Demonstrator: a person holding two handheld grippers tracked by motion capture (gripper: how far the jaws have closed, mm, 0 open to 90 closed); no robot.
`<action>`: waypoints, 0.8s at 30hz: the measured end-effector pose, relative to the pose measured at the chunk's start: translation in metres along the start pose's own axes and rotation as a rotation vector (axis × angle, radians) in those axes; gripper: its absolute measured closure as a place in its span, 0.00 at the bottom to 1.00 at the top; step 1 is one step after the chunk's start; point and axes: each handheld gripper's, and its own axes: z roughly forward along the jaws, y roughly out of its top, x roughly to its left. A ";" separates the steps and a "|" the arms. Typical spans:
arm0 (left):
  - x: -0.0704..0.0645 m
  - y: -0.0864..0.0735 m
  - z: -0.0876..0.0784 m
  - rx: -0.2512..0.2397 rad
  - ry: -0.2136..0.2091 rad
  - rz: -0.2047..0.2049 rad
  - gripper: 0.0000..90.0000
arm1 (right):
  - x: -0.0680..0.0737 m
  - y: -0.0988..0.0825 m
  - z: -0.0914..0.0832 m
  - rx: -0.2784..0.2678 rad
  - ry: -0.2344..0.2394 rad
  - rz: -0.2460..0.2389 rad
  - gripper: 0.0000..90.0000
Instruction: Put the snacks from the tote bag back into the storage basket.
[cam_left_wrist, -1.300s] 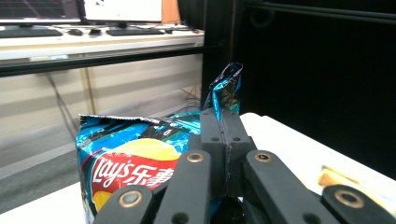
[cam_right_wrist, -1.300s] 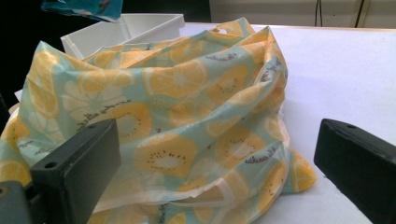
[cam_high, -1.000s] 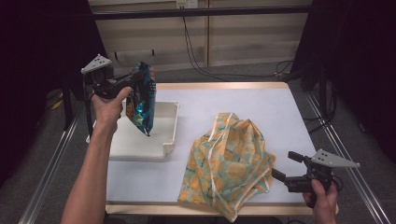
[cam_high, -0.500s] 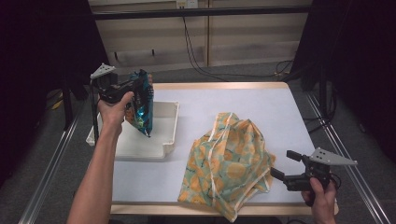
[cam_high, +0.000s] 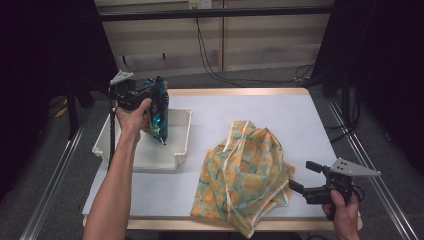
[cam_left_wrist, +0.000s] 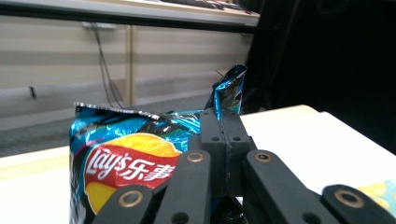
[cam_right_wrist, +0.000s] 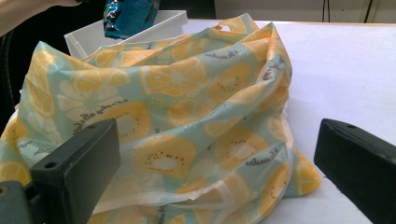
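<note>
my left gripper (cam_high: 156, 95) has its jaws pressed together on the top edge of the chip bag (cam_high: 157, 112), a crinkled blue foil bag with a red and yellow logo that shows close up in the left gripper view (cam_left_wrist: 126, 158). the bag hangs upright from the jaws over the white tray (cam_high: 182, 142), which sits on the left part of the table; i cannot tell if the bag's lower corner touches the tray floor. my right gripper (cam_high: 304, 177) rests low near the front right corner of the table, jaws wide apart and holding nothing, pointed at the fruit-print bag (cam_high: 242, 170) just beside it. that bag lies slumped and wrinkled on the table, pale green with orange slices and kiwi halves, and in the right gripper view it rises between my two jaw tips (cam_right_wrist: 187, 130) with the tray and the foil bag beyond it. the table (cam_high: 280, 112) is covered in a flat white sheet with a light wooden edge showing at the far and near sides. beyond it stands a pale panelled wall (cam_high: 165, 37) with black cables (cam_high: 210, 60) trailing down to a grey floor, and dark curtains (cam_high: 375, 60) close off both sides.
</note>
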 end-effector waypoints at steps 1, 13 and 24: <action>-0.001 -0.001 0.003 0.002 0.007 -0.004 1.00 | 0.000 0.000 0.000 -0.002 0.003 -0.004 0.00; -0.009 -0.014 0.029 0.006 -0.043 -0.038 0.97 | -0.002 0.001 0.001 -0.003 0.004 0.008 0.00; -0.016 -0.020 0.038 0.047 -0.077 -0.056 0.91 | -0.003 0.000 0.002 0.005 0.012 0.000 0.00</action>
